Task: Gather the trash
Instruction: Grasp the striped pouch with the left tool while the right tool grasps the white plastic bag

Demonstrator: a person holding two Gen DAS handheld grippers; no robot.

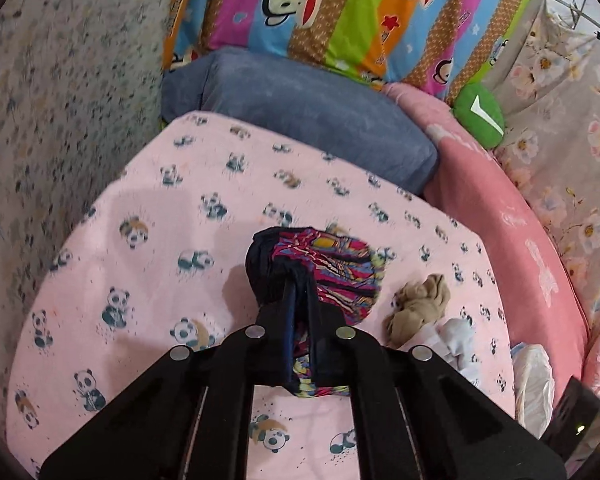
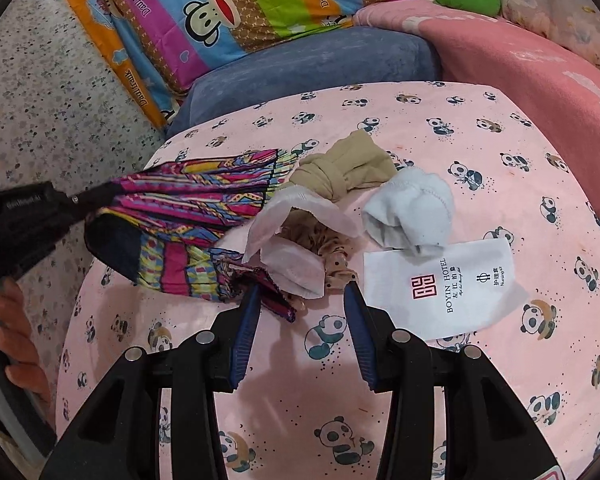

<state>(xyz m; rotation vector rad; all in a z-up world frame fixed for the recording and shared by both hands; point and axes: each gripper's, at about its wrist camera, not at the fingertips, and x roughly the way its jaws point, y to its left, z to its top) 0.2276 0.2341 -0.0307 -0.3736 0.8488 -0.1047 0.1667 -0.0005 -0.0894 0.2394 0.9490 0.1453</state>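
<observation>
While the left gripper (image 1: 300, 280) pinches the striped cloth (image 2: 188, 216) at nine o'clock of the pile, the right gripper (image 2: 300, 292) hovers half spread (empty) before the white pad (image 2: 296, 268); next, I think, closing on it.

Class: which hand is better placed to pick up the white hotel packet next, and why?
Right. Its tool is open beside the packet; the left tool is shut on the patterned cloth.
</observation>
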